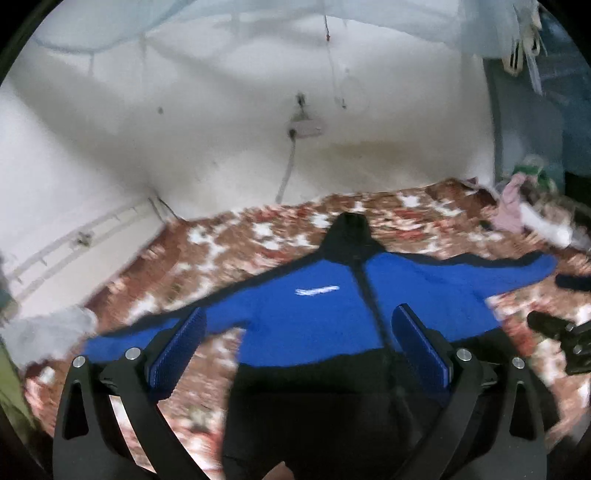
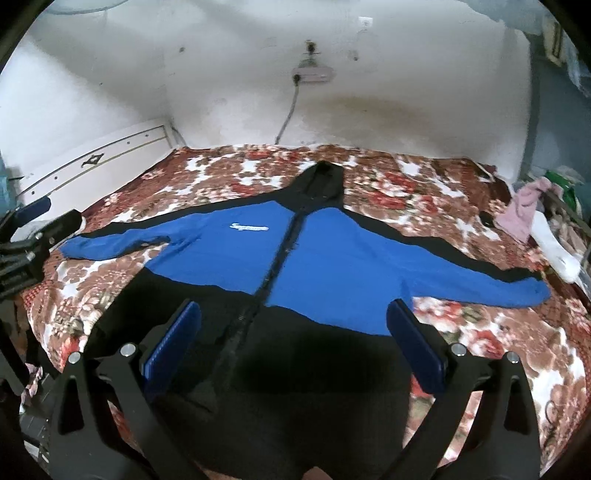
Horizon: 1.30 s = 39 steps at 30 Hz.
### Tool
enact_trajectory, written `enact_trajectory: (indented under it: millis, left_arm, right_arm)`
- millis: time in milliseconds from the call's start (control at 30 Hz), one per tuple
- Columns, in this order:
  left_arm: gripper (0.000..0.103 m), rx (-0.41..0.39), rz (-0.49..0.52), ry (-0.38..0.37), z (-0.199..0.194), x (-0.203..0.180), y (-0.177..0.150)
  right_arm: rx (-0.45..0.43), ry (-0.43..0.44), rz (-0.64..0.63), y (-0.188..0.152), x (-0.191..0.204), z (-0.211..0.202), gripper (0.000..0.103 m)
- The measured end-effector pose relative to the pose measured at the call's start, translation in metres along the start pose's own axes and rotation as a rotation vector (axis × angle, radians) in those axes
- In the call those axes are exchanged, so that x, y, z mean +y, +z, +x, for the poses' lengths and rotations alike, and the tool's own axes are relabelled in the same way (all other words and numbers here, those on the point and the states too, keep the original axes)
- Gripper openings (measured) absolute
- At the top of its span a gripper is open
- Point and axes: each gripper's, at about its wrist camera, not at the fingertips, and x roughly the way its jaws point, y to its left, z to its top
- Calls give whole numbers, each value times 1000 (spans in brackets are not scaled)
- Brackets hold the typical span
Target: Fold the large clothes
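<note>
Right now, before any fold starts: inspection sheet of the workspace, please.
Surface: bed with floral blanket, bare around the garment.
Job's things: blue and black jacket lying flat, front up, zipped, both sleeves spread out, hood toward the wall; no fold made yet.
Clutter: pink cloth and white item at the far right edge; grey cloth at the left edge.
Grippers: left tongs open, holding nothing, above the jacket's lower left part; right tongs open, holding nothing, above the black hem.
Cables: one cable hanging from a wall fitting behind the bed.
Surroundings: white wall, white headboard at left, pale netting overhead.
</note>
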Motion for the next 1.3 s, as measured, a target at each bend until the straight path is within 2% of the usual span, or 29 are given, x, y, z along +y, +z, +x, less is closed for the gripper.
enact_trajectory:
  millis: [67,167,333,533,1167,1300]
  left_arm:
    - [98,19,-12,-22,3,9,-2]
    - [98,88,-73,-79,9,23,-4]
    - [98,76,-85,-106,6,25,-10]
    - [98,60,-64,-156,-4,15,-11]
    - [98,53,-46,-190,-7,0,-5]
    - [98,72,-64,-175,2,11,-11]
  right_arm:
    - [-3,23,-19,5,16,6,99]
    - [-12,41,-36,9,29,8,99]
    - [-11,28,-46,5,32,3,99]
    - [-11,-15,-37,2,13,-7,99]
    - [-6,-41,-20,-5,-2,-15,99]
    - [5,-19,-4,1,5,-1,99]
